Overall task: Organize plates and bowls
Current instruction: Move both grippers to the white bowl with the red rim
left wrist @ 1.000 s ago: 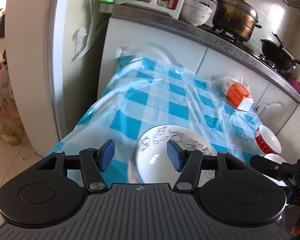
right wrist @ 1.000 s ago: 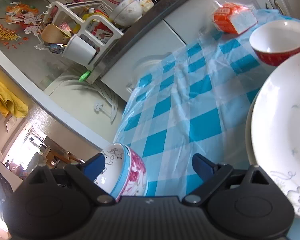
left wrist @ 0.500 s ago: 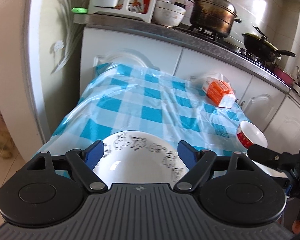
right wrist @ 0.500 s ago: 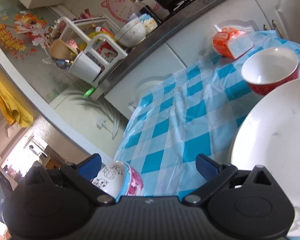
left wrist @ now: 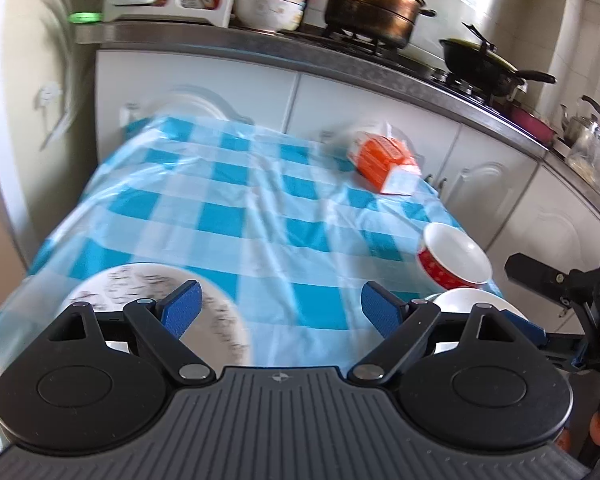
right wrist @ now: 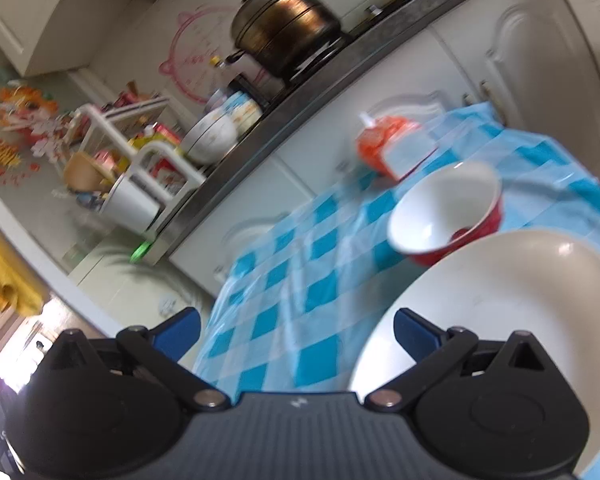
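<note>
A white bowl with black cartoon prints sits at the near left of the blue checked tablecloth, under my left gripper's left finger. My left gripper is open and empty above the cloth. A red bowl with a white inside stands at the right; it also shows in the right wrist view. A white plate lies in front of it, beside my right gripper, which is open and empty. The plate's edge shows in the left wrist view.
An orange and white packet lies at the far right of the table. Behind it runs a counter with a steel pot, a black wok, stacked bowls and a white rack. White cabinet doors stand below.
My left gripper has opened wide and swung right, so the printed bowl now sits at its left. My right gripper has tilted up and right; the printed bowl has left its view.
</note>
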The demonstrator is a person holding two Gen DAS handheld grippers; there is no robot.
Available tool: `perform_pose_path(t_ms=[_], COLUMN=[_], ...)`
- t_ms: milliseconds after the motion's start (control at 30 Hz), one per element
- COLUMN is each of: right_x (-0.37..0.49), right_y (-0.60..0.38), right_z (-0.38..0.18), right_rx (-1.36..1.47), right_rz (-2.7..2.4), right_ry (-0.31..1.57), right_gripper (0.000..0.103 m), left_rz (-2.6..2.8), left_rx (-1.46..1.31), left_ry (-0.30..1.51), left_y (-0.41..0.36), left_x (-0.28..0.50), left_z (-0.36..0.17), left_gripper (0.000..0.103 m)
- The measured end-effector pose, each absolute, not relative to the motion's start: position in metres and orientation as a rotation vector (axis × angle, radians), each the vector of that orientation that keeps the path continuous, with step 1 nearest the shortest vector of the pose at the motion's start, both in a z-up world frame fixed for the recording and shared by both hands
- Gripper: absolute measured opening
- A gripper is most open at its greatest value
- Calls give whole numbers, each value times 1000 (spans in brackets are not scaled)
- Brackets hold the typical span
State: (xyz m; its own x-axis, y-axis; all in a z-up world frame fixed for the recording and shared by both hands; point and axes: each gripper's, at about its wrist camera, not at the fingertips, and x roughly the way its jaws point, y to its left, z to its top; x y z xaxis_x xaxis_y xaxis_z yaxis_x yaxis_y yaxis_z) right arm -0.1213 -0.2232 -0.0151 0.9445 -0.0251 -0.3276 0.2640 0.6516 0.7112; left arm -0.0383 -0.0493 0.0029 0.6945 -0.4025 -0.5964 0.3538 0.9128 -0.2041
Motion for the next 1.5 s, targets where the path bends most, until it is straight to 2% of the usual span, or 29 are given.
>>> perform_pose_path(t_ms=[600,1300,1367,1467,1500], right_x=[-151,-105,-100,-91,-87], right_y=[-306,-379,-383,-387,-388], right_z=[-31,-62,-63,-62,-62], right_rx=[907,1044,1045,1025,1019], right_rz=[-347,-260,-247,-223,-213], right_ry=[274,372,388,420,433], right_gripper=[102,99,97,94,94], left_rz=[-538,-578,-587,-587,-590], left_rx=[-21,-8,-8,-18,-22], left_ry=[752,874,887,917,930], left_y=[-142,-241,-247,-251,-252], left_x=[-11,68,75,84,87], left_z=[-13,-52,-57,-63,-65], left_gripper=[103,103,98,82,73])
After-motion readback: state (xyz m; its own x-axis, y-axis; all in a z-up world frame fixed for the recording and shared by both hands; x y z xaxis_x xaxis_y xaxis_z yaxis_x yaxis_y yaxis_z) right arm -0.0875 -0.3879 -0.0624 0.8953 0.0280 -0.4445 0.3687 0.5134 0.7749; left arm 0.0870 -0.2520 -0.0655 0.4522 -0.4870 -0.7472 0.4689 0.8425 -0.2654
